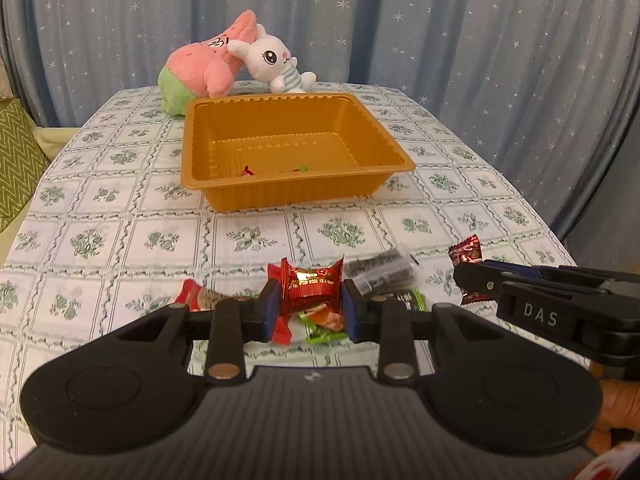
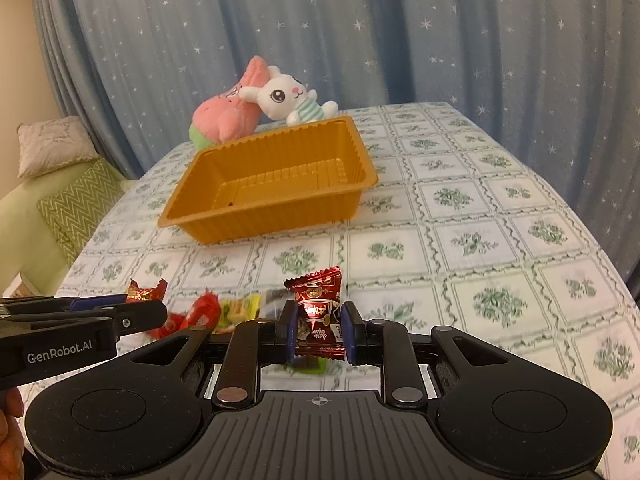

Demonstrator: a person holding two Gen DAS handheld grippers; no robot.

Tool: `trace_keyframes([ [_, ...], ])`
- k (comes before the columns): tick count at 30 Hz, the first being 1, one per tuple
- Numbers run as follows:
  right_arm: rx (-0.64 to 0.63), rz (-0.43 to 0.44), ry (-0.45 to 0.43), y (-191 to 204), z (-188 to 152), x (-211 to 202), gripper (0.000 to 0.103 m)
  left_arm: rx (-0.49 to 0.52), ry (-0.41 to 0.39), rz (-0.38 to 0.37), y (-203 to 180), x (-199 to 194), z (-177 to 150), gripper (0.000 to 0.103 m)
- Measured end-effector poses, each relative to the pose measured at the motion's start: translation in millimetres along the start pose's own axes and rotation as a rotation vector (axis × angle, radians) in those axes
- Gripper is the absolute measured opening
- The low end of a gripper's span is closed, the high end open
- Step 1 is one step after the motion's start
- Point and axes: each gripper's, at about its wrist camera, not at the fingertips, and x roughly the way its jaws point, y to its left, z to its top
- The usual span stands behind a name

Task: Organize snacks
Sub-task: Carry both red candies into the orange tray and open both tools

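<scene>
Gripping a bright red foil-wrapped candy [image 1: 310, 288], the left hand-held gripper [image 1: 308, 308] has its blue pads pressed on both flanks of the wrapper, just above the loose pile. The right hand-held gripper [image 2: 319, 330] is likewise closed on a dark red wrapped candy [image 2: 318, 312], pads on the body of the packet, crimped top edge standing free above. Judged from the wrappers, both pieces are light, crinkly and slippery; the foil will deform under pressure, so the firm middle is the place to hold, not the twisted or crimped ends, which may slide out. Directly beneath the left hand-held gripper lie the remaining snacks: a green packet [image 1: 320, 334], an orange-red packet [image 1: 196, 298] at 9 o'clock, and a dark speckled packet [image 1: 380, 274] at 1 o'clock; they overlap and could be dragged along. The two hand-held grippers work side by side, near enough to foul each other. Further out at 12 o'clock the orange tray [image 1: 296, 98] stands on the floral tabletop [image 1: 120, 208], well apart from the pile, with clear cloth between; two small pieces, red and green, appear to lie at its near inside wall, though they may be reflections. The tray's raised ribbed wall must be cleared on delivery. Beyond it at 11 o'clock lean a pink plush [image 1: 204, 66] and a white rabbit plush [image 1: 274, 64], touching one another, out of the working path.
</scene>
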Motion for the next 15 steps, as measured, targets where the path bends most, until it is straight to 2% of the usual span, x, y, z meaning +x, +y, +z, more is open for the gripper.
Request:
trace_keyframes([
  [8,-0.008,0.013,-0.002,-4,25,20,0.023,0.015,-0.012,-0.006,9,15,24,0.029],
  [15,-0.036,0.034,-0.027,-2,65,46,0.023,0.029,-0.035,-0.008,23,30,59,0.029],
])
